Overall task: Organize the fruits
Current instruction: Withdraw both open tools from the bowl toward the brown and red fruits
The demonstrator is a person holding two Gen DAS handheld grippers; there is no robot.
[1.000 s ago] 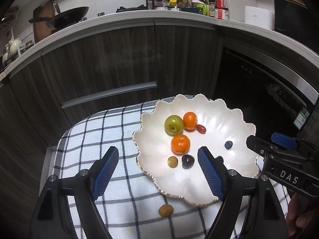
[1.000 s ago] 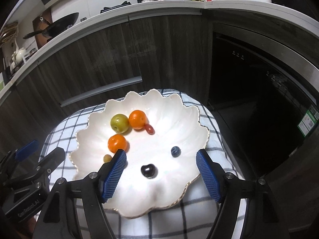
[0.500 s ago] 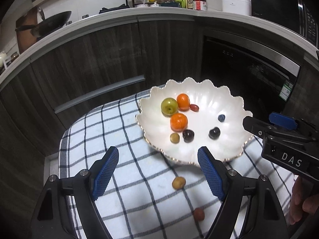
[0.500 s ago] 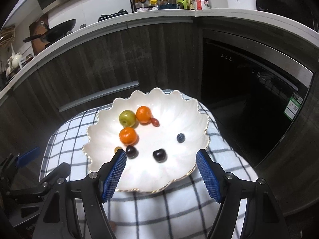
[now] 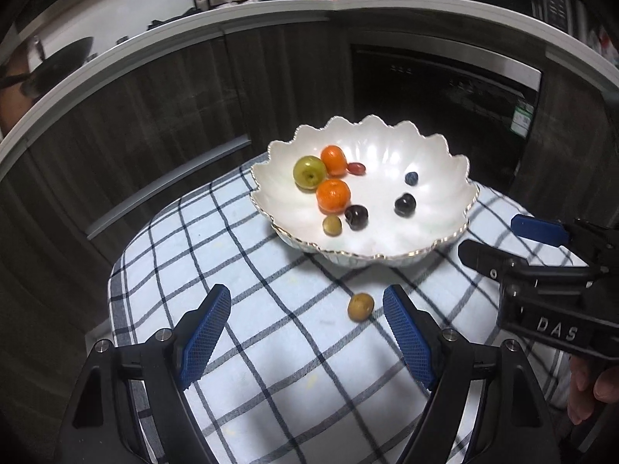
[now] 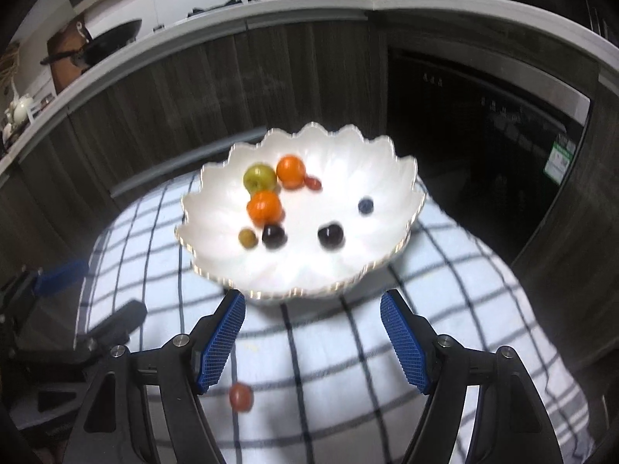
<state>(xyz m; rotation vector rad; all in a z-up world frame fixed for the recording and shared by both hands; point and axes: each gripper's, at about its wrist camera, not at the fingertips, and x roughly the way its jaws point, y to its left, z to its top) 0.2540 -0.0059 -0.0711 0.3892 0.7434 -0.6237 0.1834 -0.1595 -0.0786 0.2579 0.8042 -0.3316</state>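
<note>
Both tongs drew back; blurred red fruit (image 6: pixel 240 397) appears.

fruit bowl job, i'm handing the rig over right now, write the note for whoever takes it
Left tongs: open, empty, over the cloth, an olive-coloured fruit by the right pad.
Right tongs: open, empty, just short of the bowl.
Done: eight fruits in the bowl: green one, two oranges, two dark ones, a blueberry, a red one, a small olive one.
Left: the olive fruit and a red fruit, both loose on the cloth.
</note>
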